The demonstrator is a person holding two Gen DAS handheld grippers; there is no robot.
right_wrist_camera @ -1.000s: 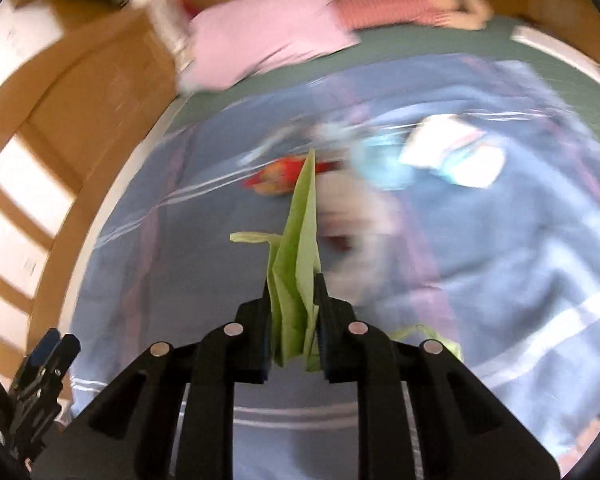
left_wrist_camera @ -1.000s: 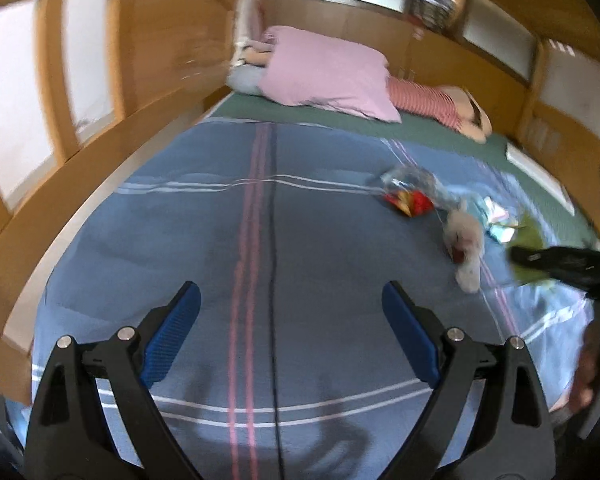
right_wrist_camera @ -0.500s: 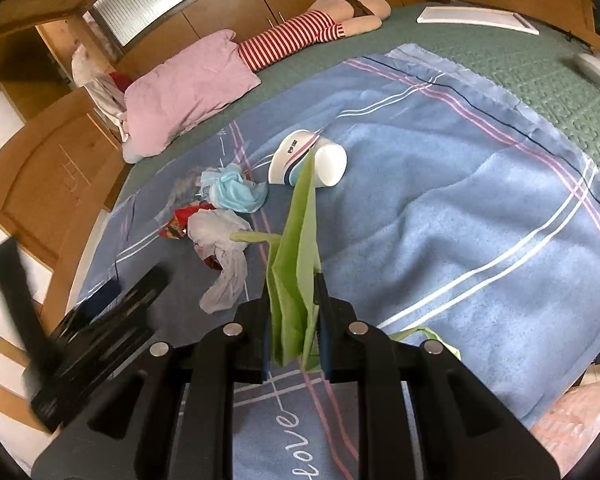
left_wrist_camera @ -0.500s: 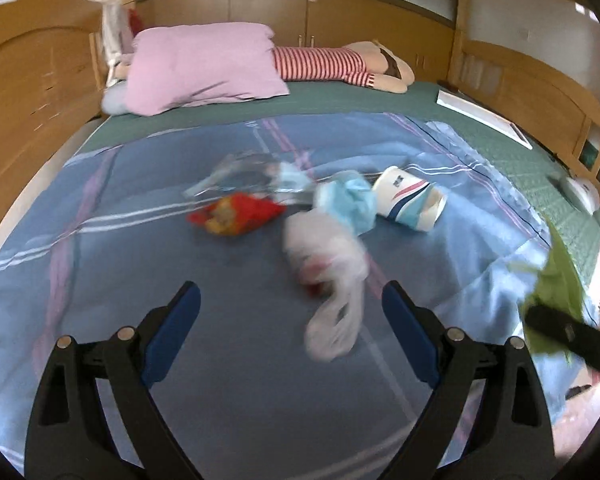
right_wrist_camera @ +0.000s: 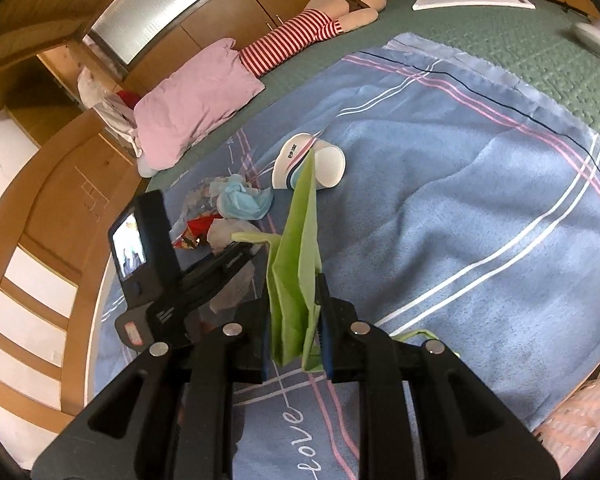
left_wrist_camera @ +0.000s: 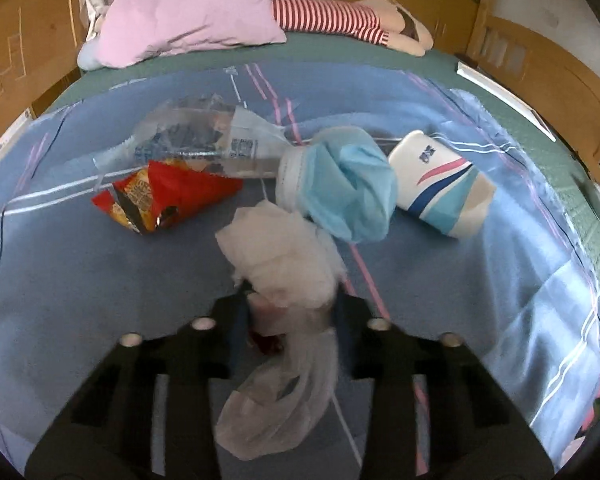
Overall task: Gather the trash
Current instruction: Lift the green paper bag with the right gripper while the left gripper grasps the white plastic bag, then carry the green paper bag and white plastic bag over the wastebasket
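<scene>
While my right gripper [right_wrist_camera: 293, 322] clamps the folded lime-green paper bag [right_wrist_camera: 296, 264], my left gripper [left_wrist_camera: 288, 316] has just been closing. Its jaws now pinch the crumpled white plastic bag [left_wrist_camera: 284, 264] on the blue striped blanket [left_wrist_camera: 440, 280].

Blue blanket [left_wrist_camera: 100, 280], pink-white stripes; red snack wrapper [left_wrist_camera: 168, 196]; white, maybe translucent, bag [left_wrist_camera: 288, 268]; green bag [right_wrist_camera: 296, 256].

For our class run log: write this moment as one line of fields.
left tool: just closed around white plastic bag | right tool: clamped on green bag | on blanket: paper cup, red wrapper

Fuzzy cloth blanket [left_wrist_camera: 100, 280]; thin crinkled white plastic bag [left_wrist_camera: 284, 264]; glossy foil wrapper [left_wrist_camera: 168, 196].
</scene>
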